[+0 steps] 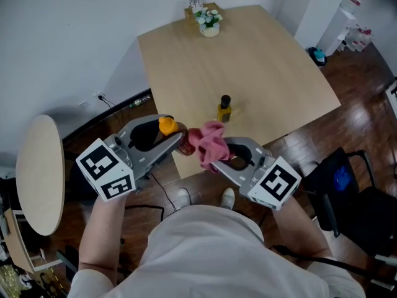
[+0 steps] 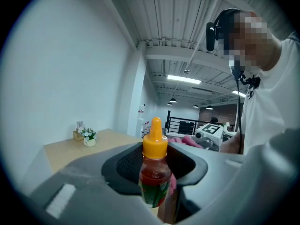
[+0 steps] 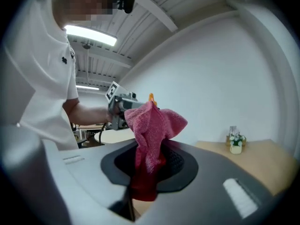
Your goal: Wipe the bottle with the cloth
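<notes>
A small bottle [image 2: 154, 172] of red sauce with an orange nozzle cap [image 1: 166, 125] stands upright between the jaws of my left gripper [image 1: 177, 143], which is shut on it. My right gripper [image 1: 218, 161] is shut on a pink cloth [image 1: 209, 143]; the cloth [image 3: 151, 139] bunches up out of the jaws and rises above them. In the head view the cloth touches the bottle's side, just off the near edge of the wooden table [image 1: 260, 67]. The cap's tip [image 3: 151, 97] peeks over the cloth in the right gripper view.
A second bottle [image 1: 224, 109], yellow with a black cap, stands on the table near its front edge. A small flower pot [image 1: 209, 22] and a holder sit at the far edge. A round side table [image 1: 38, 172] is at left, a black chair [image 1: 347, 191] at right.
</notes>
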A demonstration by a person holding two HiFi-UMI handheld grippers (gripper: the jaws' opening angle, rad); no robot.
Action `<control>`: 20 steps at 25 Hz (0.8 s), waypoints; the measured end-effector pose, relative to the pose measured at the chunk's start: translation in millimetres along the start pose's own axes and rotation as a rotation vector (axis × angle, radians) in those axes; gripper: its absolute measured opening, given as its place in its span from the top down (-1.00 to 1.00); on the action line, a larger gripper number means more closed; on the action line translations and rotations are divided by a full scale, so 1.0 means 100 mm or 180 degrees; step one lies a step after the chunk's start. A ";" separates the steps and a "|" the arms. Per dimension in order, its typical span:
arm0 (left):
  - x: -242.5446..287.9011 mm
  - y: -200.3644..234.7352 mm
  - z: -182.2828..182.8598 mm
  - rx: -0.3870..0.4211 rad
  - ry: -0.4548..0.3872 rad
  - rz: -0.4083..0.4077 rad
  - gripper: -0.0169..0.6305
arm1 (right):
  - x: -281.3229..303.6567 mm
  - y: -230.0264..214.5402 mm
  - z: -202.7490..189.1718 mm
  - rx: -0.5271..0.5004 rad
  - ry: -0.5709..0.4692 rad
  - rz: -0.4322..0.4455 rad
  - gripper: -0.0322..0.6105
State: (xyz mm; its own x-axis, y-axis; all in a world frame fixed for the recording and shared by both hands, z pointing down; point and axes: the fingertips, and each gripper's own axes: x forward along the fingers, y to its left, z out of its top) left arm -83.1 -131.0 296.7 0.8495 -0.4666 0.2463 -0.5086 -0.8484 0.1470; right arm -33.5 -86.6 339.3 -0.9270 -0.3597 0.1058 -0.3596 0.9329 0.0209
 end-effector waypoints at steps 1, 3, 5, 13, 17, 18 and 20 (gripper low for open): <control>0.02 0.01 -0.02 -0.0004 0.0002 0.0011 0.45 | 0.01 0.10 0.13 -0.0088 -0.0084 0.0045 0.63; 0.07 0.03 -0.03 -0.0008 0.0008 -0.0002 0.45 | 0.05 0.27 0.25 -0.0159 -0.0093 0.0131 0.63; 0.12 0.03 -0.02 -0.0004 0.0012 -0.0043 0.45 | 0.11 0.37 0.19 -0.0143 0.0083 0.0190 0.63; 0.14 0.01 0.11 0.0053 -0.0061 -0.0138 0.45 | 0.38 0.34 -0.56 0.0147 0.0482 0.0181 0.63; 0.11 0.01 0.16 0.0101 -0.0087 -0.0154 0.45 | 0.41 0.27 -1.02 0.0424 0.0642 0.0114 0.63; 0.10 0.00 0.17 0.0111 -0.0093 -0.0163 0.45 | 0.40 0.23 -1.15 0.0480 0.0702 0.0075 0.63; 0.09 0.00 0.21 0.0128 -0.0107 -0.0194 0.45 | 0.35 0.14 -1.35 0.0607 0.0796 -0.0031 0.63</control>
State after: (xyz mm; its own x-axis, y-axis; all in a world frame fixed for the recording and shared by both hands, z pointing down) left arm -72.8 -140.7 278.5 0.8833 -0.4214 0.2057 -0.4503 -0.8845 0.1220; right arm -56.8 -84.0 477.7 -0.8771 -0.3308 0.3482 -0.4037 0.9005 -0.1614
